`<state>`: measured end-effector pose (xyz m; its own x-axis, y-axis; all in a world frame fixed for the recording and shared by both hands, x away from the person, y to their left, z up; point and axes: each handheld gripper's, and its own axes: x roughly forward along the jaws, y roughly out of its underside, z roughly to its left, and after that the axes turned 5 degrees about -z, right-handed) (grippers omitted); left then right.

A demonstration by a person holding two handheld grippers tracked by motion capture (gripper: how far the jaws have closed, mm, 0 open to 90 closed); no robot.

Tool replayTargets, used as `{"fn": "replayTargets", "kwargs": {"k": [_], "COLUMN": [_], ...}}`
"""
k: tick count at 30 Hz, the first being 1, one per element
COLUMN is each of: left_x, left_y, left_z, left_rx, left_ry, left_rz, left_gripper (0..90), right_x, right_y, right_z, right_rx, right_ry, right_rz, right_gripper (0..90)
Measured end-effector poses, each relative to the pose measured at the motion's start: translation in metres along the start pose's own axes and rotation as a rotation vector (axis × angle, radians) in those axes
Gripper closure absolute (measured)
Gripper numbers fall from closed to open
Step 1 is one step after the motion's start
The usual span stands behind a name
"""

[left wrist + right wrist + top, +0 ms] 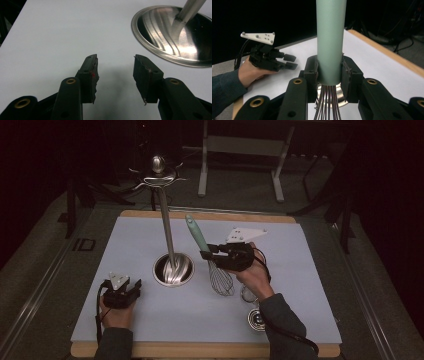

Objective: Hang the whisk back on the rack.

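A whisk with a mint-green handle (196, 232) and steel wires (220, 279) hangs tilted above the white mat, wires down. My right gripper (205, 254) is shut on the lower end of the handle (330, 37), just above the wires; in the right gripper view both pads press its sides. A steel utensil stand has a round dished base (173, 270), a tall pole (166, 225) and a hooked top (157, 170); it stands left of the whisk. My left gripper (135, 286) rests on the mat at the lower left, open and empty (115, 60), pointing toward the base (172, 32).
Two small round metal pieces (257, 319) lie on the mat by the right wrist. The white mat (300, 250) covers a wooden board (210, 349). A metal frame's legs (202, 175) stand on the floor behind the table.
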<state>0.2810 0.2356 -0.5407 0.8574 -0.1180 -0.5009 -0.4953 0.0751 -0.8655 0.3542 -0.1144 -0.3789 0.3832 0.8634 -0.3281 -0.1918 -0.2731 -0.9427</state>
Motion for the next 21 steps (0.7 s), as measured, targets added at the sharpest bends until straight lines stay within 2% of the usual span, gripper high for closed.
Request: {"fn": "replayTargets", "kwargs": {"k": [2, 9, 15, 21], "left_x": [0.0, -0.001, 0.0, 0.0], "left_y": [0.0, 0.0, 0.0, 0.0], "left_z": [0.0, -0.001, 0.0, 0.0], "left_rx": [0.003, 0.007, 0.0, -0.004], "left_ry": [0.0, 0.0, 0.001, 0.001], "left_rz": [0.0, -0.004, -0.004, -0.005], "left_gripper": [55.3, 55.2, 55.0, 54.9], "right_x": [0.0, 0.0, -0.003, -0.005], "right_y": [-0.002, -0.01, -0.019, -0.034], "right_z": [0.0, 0.0, 0.005, 0.011], "right_rx": [-0.015, -0.064, -0.099, -0.131], "right_ry": [-0.006, 0.031, 0.042, 0.048], "right_rz": [-0.008, -0.018, -0.075, -0.097], "right_gripper": [69.3, 69.3, 69.3, 69.3]}}
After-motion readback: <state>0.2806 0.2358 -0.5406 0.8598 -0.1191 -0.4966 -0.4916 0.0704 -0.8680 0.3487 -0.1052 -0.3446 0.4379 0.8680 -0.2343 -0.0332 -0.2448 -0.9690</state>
